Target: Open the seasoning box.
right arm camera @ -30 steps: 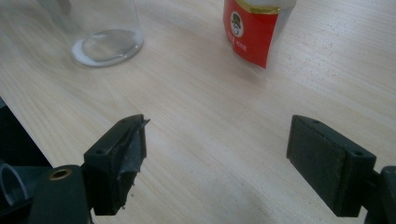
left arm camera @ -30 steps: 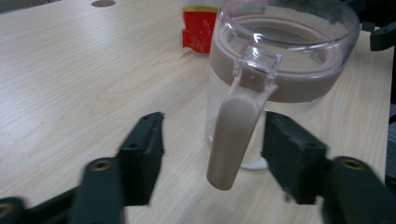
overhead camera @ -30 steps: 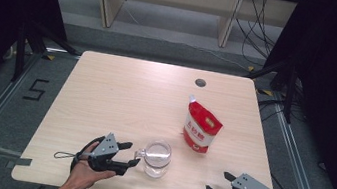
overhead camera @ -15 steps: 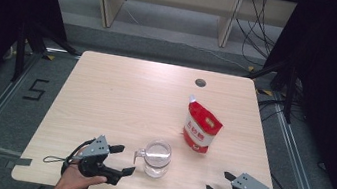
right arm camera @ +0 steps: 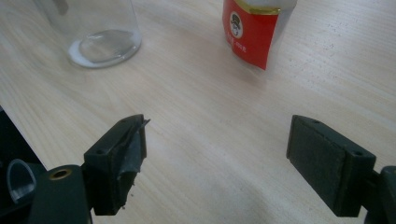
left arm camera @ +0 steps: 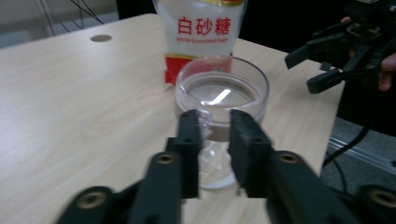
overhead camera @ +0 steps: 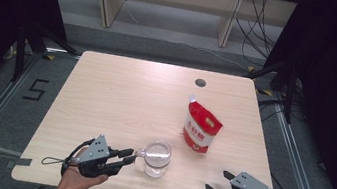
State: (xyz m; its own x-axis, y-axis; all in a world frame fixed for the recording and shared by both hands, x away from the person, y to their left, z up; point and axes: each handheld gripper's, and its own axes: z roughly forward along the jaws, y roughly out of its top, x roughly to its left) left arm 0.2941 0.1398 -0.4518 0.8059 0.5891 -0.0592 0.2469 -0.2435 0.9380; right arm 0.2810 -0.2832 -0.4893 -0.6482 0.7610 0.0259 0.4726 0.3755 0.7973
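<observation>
**Left claw closes on the glass mug's handle**

In the high view a clear glass mug (overhead camera: pixel 157 157) stands upright near the front edge of the pale wooden counter (overhead camera: pixel 125 98), a little toward six o'clock of its middle. Its handle points to nine o'clock, toward the left claw (overhead camera: pixel 128 156), which a hand (overhead camera: pixel 74 184) holds low at about seven o'clock of the counter. The left claw's jaws have just been closing, and in the left gripper view they stand narrowly apart with the mug's handle (left arm camera: pixel 210 122) between them, the fingertips (left arm camera: pixel 190 122) right at the glass; whether the pads press on the handle cannot be told for sure, though they look to be against it. The mug (left arm camera: pixel 222 93) appears to have only a thin whitish film at its bottom.

A red and white bag of white granulated sugar (overhead camera: pixel 200 127) stands at about two o'clock of the mug, near it but apart. In the left gripper view the bag (left arm camera: pixel 201 32) rises just behind the mug.

The right claw (overhead camera: pixel 217 182) rests at about five o'clock of the counter, well apart from the mug. In the right gripper view its jaws stand wide with nothing between them, bare wood below; the mug's base (right arm camera: pixel 103 46) and the bag's lower corner (right arm camera: pixel 250 35) lie beyond.
</observation>
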